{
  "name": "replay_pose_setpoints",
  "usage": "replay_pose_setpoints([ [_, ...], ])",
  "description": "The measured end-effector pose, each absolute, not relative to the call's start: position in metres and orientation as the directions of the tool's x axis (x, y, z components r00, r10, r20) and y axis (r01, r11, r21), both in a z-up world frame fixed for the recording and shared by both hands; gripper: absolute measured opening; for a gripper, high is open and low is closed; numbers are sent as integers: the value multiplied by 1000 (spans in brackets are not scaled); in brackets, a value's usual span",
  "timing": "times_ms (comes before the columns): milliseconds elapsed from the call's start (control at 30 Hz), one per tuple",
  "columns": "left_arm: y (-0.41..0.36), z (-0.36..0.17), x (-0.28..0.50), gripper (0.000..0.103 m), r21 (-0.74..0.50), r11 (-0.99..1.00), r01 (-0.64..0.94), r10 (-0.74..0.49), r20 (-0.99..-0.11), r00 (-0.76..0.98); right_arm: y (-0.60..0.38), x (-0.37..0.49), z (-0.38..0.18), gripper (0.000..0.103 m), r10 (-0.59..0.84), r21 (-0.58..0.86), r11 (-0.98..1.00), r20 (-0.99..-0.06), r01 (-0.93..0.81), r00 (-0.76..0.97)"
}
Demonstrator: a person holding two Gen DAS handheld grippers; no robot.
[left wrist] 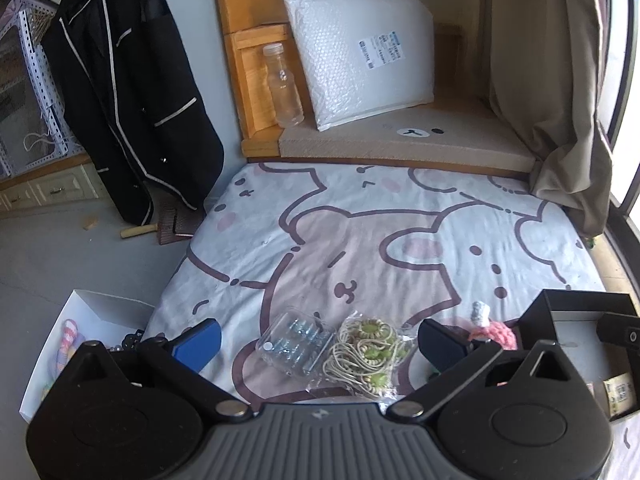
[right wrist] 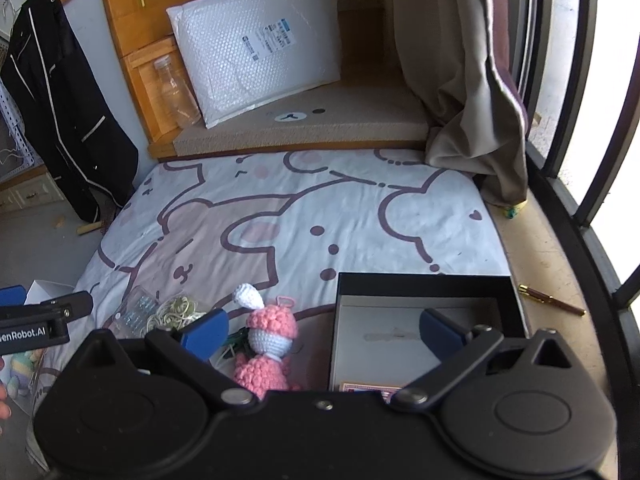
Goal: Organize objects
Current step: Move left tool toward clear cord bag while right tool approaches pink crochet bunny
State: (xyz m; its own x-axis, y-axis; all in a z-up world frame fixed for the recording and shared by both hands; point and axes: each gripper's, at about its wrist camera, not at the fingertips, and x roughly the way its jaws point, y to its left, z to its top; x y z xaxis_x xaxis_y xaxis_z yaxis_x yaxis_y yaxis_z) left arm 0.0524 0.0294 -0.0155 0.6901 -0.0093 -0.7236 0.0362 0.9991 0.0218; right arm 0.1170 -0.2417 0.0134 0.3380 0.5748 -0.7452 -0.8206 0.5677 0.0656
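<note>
Grippers both spread wide, left (left wrist: 320, 340) and right (right wrist: 324, 330), gripping nothing. Crochet doll (right wrist: 267, 344) half hidden behind right fingers; black box (right wrist: 424, 282) cut off below.

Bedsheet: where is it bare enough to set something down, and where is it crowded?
Free: the wide middle of the cartoon bedsheet, bordered by the tan cushion behind, the curtain to the right and the black box in front. Crowded: the near strip, where the clear packet, the hair-tie bundle and the pink crochet doll lie close together.
</note>
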Motion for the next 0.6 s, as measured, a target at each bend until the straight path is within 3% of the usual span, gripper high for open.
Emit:
replay_pose_setpoints([
  [233, 36, -37, 71, 103, 28, 1000, 3, 20, -758, 652, -222, 119, -3, 103, 565, 77, 539, -772, -839, 292],
  [600, 41, -77, 91, 103, 20, 996, 87, -34, -816, 577, -196, 126, -28, 103, 544, 118, 540, -805, -833, 239],
])
